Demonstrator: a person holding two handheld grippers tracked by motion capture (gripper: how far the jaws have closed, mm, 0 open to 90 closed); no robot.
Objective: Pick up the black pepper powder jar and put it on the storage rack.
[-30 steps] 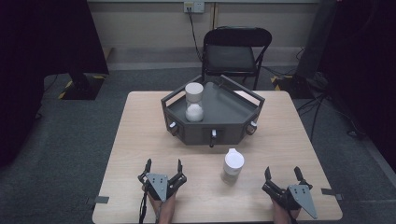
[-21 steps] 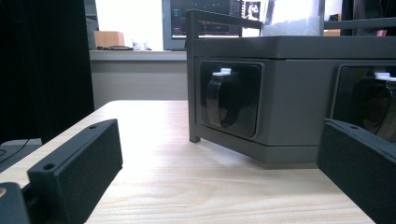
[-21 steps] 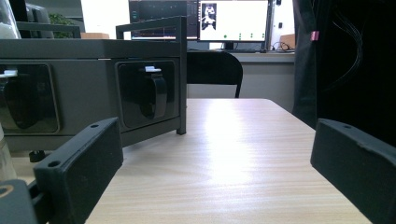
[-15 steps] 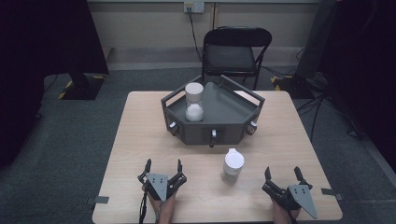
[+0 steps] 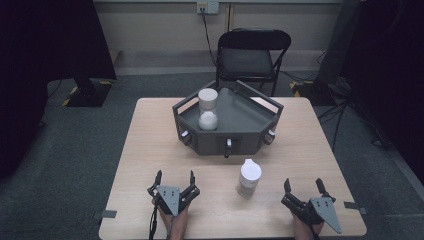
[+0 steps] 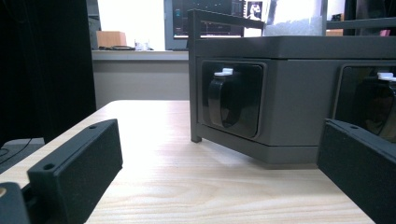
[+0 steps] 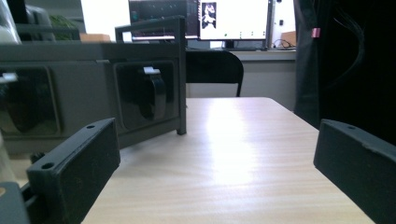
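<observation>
Two grippers rest low on the wooden table (image 5: 150,140), near its front edge. The left gripper (image 5: 174,178) sits by the front left part, and its jaws are spread wide with nothing between them. The right gripper (image 5: 303,186) sits by the front right corner, and its jaws are spread wide too, with nothing in them. A hand holds each one from below.

Between the two grippers, a bit nearer the right one, a small white bottle (image 5: 249,177) with a round white cap stands upright on the table. It touches neither gripper.

Behind the bottle, toward the back edge, sits a big dark grey tray (image 5: 245,120) with slanted sides and bar handles. Two white round jars (image 5: 208,111) stand in its left part, one just behind the other. The tray's front wall has square pockets, and a black ring (image 6: 223,99) with a white tab sits in one of them. The right gripper view shows another such ring (image 7: 152,92) in a pocket.

Past the back edge stands a black folding chair (image 5: 252,56) on the grey floor
</observation>
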